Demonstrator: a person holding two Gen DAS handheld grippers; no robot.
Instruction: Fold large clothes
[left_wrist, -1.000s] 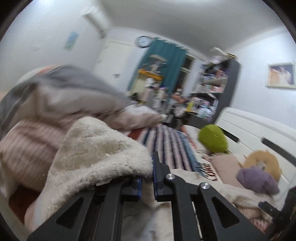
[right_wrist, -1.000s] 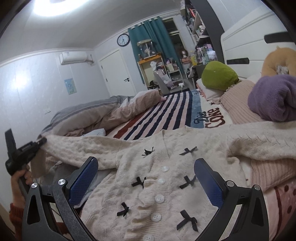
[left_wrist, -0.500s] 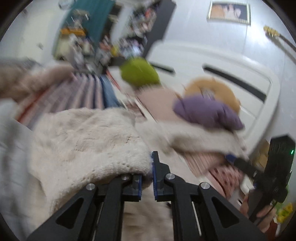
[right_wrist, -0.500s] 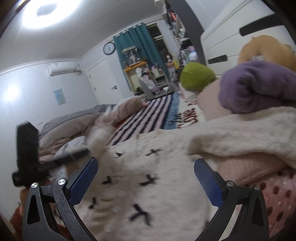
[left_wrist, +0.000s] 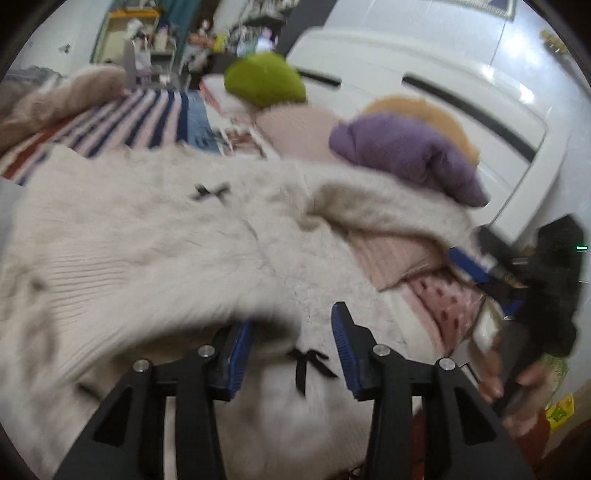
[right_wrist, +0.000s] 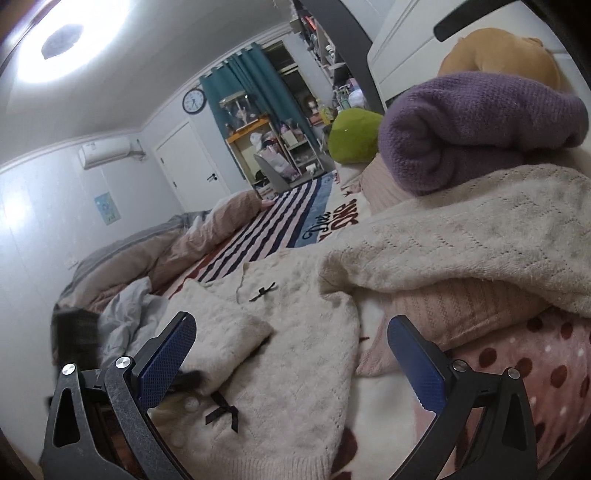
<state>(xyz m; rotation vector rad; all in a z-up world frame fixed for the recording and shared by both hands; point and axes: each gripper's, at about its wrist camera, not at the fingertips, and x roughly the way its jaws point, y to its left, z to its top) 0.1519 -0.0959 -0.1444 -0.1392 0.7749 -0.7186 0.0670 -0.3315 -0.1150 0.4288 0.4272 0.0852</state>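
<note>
Spreading apart, the left claw (left_wrist: 291, 350) is now seen parted, the cream knitted cardigan's sleeve (right_wrist: 218, 332) released across its black-bowed front (right_wrist: 295, 354) on the bed. The right claw (right_wrist: 291, 354) is held wide, empty. Farther off, the second sleeve (right_wrist: 461, 243) is left unfolded beside the purple knit bundle (right_wrist: 476, 122).

Cardigan (right_wrist: 295, 332) lies on the bed (right_wrist: 535, 369), one sleeve (right_wrist: 218, 332) folded onto its front, other sleeve (right_wrist: 461, 240) draped over a pillow (right_wrist: 461, 306) to its right. Rolled sweater (right_wrist: 469, 125) sits behind that sleeve, striped blanket (right_wrist: 269, 232) behind the cardigan, duvet (right_wrist: 122, 258) to its left. Right gripper (right_wrist: 291, 354) above the cardigan's hem, left gripper (left_wrist: 291, 350) over its front.
</note>
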